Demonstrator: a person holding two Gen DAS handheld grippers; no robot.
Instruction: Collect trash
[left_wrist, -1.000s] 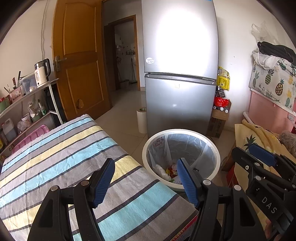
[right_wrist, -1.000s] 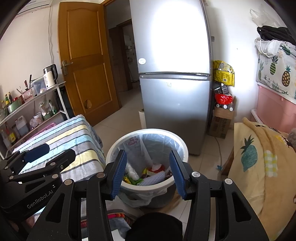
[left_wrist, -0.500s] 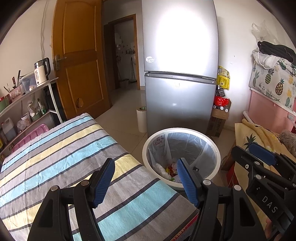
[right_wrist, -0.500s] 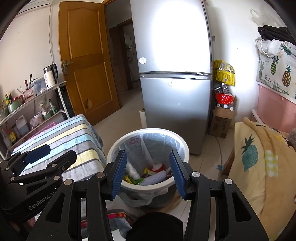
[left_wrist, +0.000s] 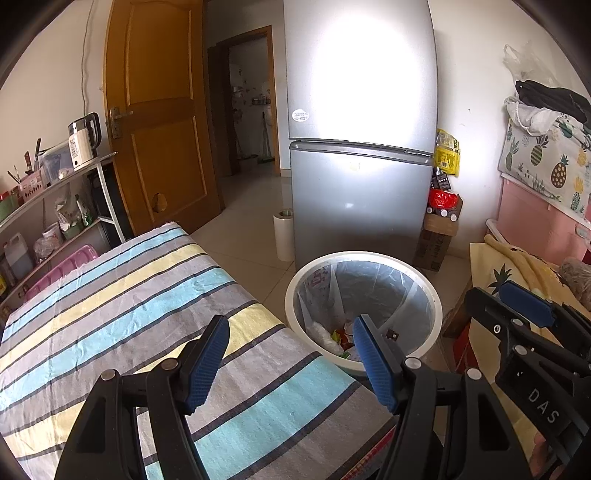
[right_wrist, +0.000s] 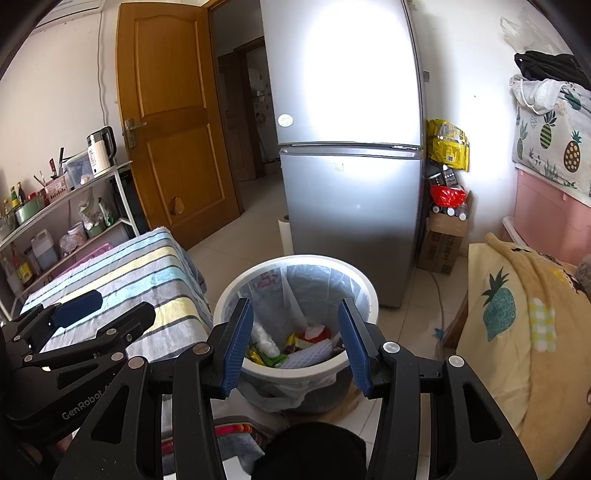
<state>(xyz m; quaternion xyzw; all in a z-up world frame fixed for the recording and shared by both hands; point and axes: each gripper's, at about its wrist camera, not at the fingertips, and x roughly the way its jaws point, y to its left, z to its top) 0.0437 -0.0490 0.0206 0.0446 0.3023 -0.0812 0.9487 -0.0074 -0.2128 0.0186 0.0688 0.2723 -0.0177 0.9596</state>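
Grippers (left_wrist: 290, 354) (right_wrist: 295, 338) unmoved, both still spread

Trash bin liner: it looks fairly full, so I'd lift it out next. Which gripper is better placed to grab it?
Probably the right. The right gripper is open and frames the trash bin directly. The left gripper, also open, hangs over the striped cloth, with the bin off to its right.

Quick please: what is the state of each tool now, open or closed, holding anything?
Left tool: open, holding nothing.
Right tool: open, holding nothing.
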